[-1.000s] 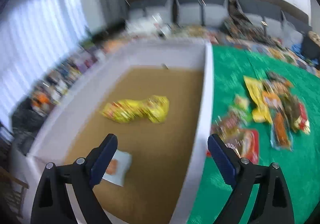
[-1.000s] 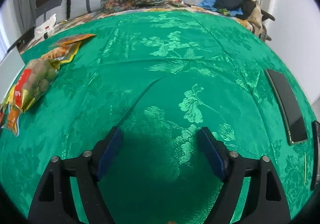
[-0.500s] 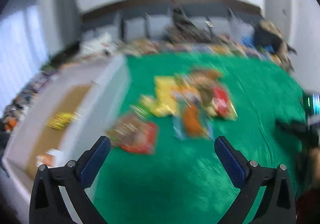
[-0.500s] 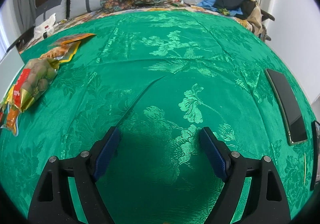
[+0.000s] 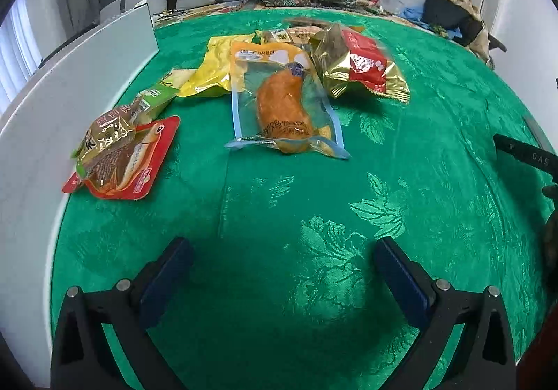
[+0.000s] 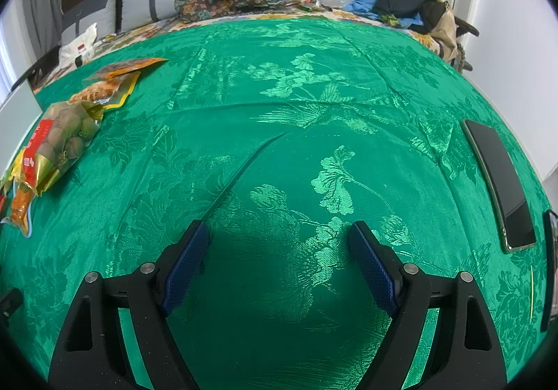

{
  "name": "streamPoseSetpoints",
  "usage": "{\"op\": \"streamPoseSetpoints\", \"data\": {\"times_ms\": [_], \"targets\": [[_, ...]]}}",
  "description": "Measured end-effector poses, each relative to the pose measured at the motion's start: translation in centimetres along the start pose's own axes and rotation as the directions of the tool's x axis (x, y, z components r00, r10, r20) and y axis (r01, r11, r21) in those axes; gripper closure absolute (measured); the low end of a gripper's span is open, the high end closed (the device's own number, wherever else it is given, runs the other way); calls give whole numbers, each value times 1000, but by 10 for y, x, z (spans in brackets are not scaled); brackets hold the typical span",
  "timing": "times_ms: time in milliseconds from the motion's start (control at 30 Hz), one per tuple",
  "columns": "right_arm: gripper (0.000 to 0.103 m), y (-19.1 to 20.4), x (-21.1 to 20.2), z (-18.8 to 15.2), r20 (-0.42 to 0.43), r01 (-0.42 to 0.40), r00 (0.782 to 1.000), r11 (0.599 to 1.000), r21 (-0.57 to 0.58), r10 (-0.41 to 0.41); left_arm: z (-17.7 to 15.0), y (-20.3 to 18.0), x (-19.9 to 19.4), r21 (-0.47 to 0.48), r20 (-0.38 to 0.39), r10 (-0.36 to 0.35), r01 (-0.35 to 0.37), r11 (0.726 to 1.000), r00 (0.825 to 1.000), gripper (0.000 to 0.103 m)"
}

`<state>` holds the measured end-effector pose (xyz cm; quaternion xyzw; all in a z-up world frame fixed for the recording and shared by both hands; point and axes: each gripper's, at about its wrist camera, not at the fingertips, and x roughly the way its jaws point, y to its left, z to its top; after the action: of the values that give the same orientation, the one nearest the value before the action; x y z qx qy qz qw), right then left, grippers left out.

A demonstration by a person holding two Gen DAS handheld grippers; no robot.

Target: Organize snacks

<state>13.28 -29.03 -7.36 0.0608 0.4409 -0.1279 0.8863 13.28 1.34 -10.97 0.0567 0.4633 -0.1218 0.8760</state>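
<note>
The left gripper (image 5: 284,271), jaws spread wide and empty after just opening, faces the snack packets (image 5: 284,100) beside a white box wall (image 5: 38,132). Only the right view shows a phone (image 6: 498,186); there the right gripper (image 6: 279,262) gapes empty over bare green cloth (image 6: 279,93).

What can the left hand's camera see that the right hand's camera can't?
Only the left wrist view shows the clear pouch with an orange snack whole, the red fish packet, the yellow bag and the white box wall beside them. Only the right wrist view shows the dark phone lying flat on the cloth. Both show the green flowered cloth, the gold-and-red bag, the grey cushions behind, and that camera's own empty gripper: left gripper, right gripper.
</note>
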Motion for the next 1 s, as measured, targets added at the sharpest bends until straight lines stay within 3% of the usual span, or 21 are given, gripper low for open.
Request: {"op": "streamPoseSetpoints", "data": {"times_ms": [1000], "targets": [[17,0,0,0,0,-1,1000,1000,0,1,-1,3,3,-4,20,7,-7,1000,1000,0]]}}
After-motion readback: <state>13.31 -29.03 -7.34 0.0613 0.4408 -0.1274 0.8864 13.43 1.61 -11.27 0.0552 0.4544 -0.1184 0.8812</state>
